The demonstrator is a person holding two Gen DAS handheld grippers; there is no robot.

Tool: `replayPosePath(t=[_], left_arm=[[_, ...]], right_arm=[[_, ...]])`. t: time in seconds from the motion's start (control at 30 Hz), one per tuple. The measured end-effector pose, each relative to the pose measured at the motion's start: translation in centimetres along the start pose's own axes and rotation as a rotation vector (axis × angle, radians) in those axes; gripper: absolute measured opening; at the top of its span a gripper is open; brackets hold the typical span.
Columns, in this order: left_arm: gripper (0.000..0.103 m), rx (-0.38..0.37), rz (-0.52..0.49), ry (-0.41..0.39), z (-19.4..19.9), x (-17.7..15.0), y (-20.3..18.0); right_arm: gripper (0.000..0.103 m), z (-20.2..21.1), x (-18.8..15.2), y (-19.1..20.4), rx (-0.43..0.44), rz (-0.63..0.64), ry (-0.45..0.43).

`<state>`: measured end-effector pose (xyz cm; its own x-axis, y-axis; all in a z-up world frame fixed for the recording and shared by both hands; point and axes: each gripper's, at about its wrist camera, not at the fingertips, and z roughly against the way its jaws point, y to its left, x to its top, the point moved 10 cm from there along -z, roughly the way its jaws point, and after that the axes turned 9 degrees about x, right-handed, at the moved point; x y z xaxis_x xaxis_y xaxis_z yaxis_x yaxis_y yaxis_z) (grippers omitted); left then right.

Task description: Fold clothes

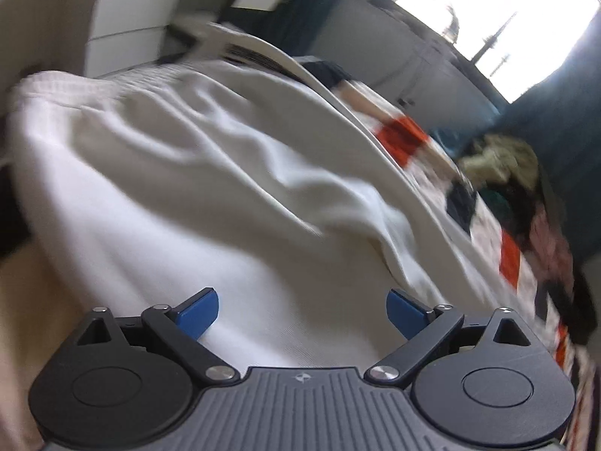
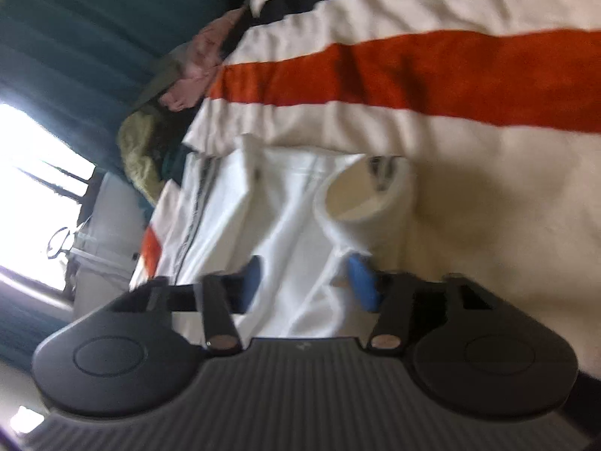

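A white garment [image 1: 188, 188] lies rumpled on the bed and fills the left wrist view. My left gripper [image 1: 302, 314] hovers just over its near part, blue pads wide apart and nothing between them, so it is open. In the right wrist view the same white garment [image 2: 285, 195] stretches away from me, with a round opening [image 2: 360, 195] showing a label inside. My right gripper [image 2: 308, 282] is down at the garment's near edge. Its blue pads [image 2: 362, 282] stand partly apart, with the white cloth lying between them. The picture is blurred.
The bed wears a cream blanket [image 2: 413, 75] with orange and dark stripes. A heap of other clothes [image 1: 503, 165] sits at the bed's far side by teal curtains [image 2: 75, 37] and a bright window. White drawers [image 1: 124, 37] stand beyond the bed.
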<state>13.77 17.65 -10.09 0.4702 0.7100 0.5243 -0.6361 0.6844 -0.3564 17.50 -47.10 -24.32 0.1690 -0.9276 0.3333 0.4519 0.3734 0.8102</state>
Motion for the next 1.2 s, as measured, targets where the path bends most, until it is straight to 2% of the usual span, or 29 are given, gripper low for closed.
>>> replayPosePath(t=[0.03,0.17,0.23,0.33,0.4,0.5,0.6,0.7,0.83,0.93,0.97,1.0,1.2], left_arm=[[0.097,0.007,0.036,0.001,0.5,1.1,1.3],[0.097,-0.007,0.186,-0.009,2.8,5.8,7.3],[0.097,-0.007,0.246,-0.032,3.8,7.9,10.5],[0.097,0.020,0.268,-0.079,4.4,9.4,14.5],[0.096,0.009,0.308,-0.048,3.7,9.2,16.5],[0.093,-0.075,0.414,0.005,2.0,8.4,18.3],[0.090,-0.172,0.477,0.002,0.9,8.3,18.6],[0.081,-0.223,0.466,-0.009,-0.1,8.5,17.8],[0.065,-0.187,0.372,-0.031,-1.1,8.8,16.9],[0.040,-0.171,0.303,-0.049,-1.8,9.3,16.4],[0.024,-0.163,0.282,-0.046,-2.1,9.5,16.5],[0.017,-0.163,0.273,-0.039,-2.4,9.5,16.6],[0.011,-0.232,0.182,-0.107,0.0,10.6,15.6]], right_arm=[[0.011,0.1,0.2,-0.7,-0.034,-0.017,-0.009],[0.005,0.4,0.9,-2.1,-0.009,-0.130,-0.033],[0.005,0.8,1.7,-1.8,-0.003,-0.112,-0.066],[0.005,1.7,3.4,-0.9,0.011,-0.064,-0.132],[0.005,1.9,4.0,-0.2,0.029,-0.035,-0.150],[0.005,2.4,4.4,0.0,0.058,-0.049,-0.160],[0.005,2.8,4.6,-0.1,0.069,-0.059,-0.168],[0.005,2.7,4.6,-0.3,0.054,-0.061,-0.171],[0.005,2.5,4.4,0.0,0.042,-0.033,-0.181],[0.005,2.7,4.5,0.7,0.042,0.016,-0.196],[0.005,2.8,4.6,1.1,0.046,0.034,-0.205],[0.004,3.1,4.8,1.5,0.051,0.056,-0.218],[0.004,4.3,5.4,3.9,0.052,0.190,-0.267]])
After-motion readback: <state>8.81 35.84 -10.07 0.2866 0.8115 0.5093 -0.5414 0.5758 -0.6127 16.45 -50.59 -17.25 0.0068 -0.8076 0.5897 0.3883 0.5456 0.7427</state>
